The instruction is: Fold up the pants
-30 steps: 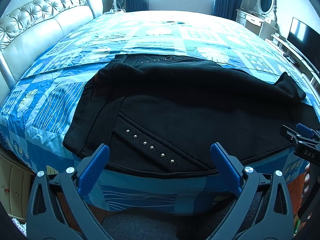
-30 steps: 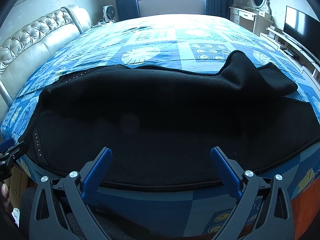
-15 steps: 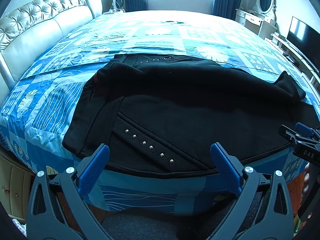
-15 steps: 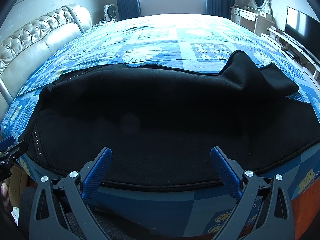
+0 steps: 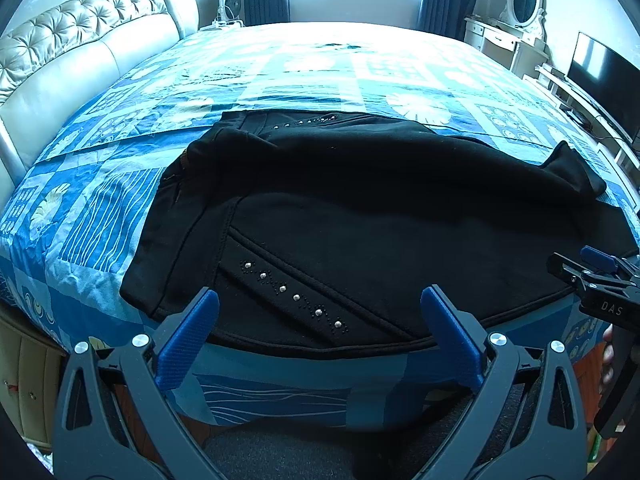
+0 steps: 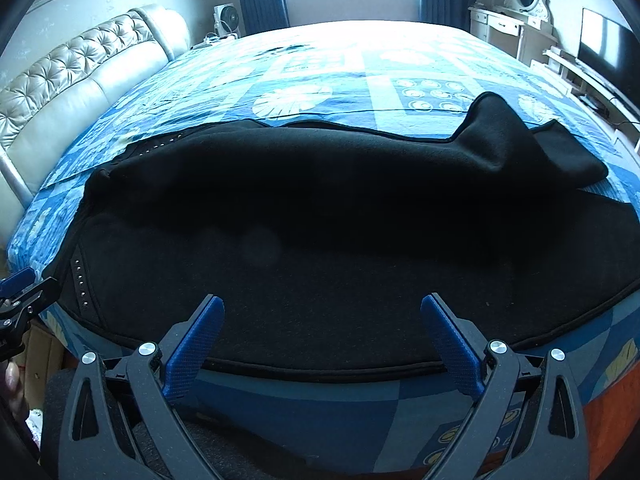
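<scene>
Left wrist view: black pants (image 5: 360, 208) spread across the near edge of the bed (image 5: 320, 60), waist end to the left, studded pocket trim nearest. Left tool (image 5: 320, 308) spread wide, holding nothing, short of the hem. Right tool (image 5: 592, 276) at the far right, state unclear here.

Right wrist view: right tool (image 6: 322, 318) spread, empty. One leg end lies rumpled at far right. Folding looks barely begun; all folds remain.

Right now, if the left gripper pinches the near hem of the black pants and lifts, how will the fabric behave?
Likely floppy: the black pants already drape in soft bumps, with a hem peak at the far right. Fabric looks thick and fuzzy, so probably grippy, not slippery, on the bedspread. Both the left gripper and the right gripper are open.
</scene>
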